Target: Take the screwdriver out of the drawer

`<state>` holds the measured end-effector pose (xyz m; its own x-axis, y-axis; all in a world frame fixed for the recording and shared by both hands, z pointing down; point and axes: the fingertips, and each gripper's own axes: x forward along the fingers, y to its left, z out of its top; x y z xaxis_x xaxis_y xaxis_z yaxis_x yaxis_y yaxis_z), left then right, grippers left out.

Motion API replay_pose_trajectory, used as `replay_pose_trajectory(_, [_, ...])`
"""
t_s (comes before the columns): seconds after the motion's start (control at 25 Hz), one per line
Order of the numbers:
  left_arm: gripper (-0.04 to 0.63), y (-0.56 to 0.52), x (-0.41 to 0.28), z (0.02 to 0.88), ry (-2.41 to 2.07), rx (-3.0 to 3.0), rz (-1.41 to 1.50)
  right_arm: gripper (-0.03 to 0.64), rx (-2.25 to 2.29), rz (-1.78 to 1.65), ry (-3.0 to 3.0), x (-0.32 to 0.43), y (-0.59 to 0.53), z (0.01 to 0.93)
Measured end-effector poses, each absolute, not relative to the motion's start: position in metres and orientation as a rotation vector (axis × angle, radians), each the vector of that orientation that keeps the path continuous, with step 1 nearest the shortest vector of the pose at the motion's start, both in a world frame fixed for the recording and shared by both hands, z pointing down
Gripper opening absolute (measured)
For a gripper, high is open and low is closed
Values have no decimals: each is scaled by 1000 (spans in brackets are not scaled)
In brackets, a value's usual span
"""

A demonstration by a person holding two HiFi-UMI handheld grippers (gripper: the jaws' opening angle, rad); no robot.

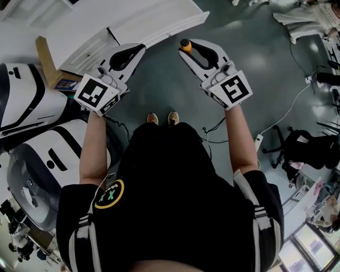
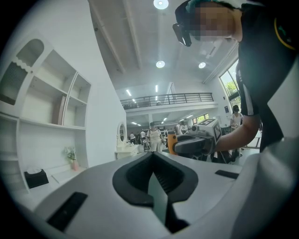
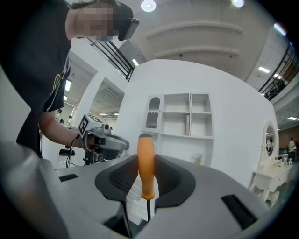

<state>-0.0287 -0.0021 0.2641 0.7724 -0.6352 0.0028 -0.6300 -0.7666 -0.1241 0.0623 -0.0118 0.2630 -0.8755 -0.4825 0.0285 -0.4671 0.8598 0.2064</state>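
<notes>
Right tongs [image 1: 188,52] clamp screwdriver [image 3: 145,168]; left tongs [image 2: 153,161] closed, empty.

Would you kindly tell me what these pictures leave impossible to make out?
Screwdriver tip: right gripper view, the shaft drops out of sight between the right gripper's jaws.
Drawer: head view, the white furniture is cut off by the top edge; no drawer can be told.
Distant people: left gripper view, too small to tell what they do.

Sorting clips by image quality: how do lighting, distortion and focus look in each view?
Head view: dim, curved towards the edges. Left gripper view: fisheye, dark corners, ceiling light glaring. Right gripper view: fisheye too; screwdriver sharp, white wall bowed.
</notes>
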Motion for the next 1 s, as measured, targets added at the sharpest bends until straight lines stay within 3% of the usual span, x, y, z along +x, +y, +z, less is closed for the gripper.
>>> replay_pose_trajectory(1.0, [17, -4, -32, 265, 1015, -2853, -63, 130, 755, -302, -2944, 61, -13, 266])
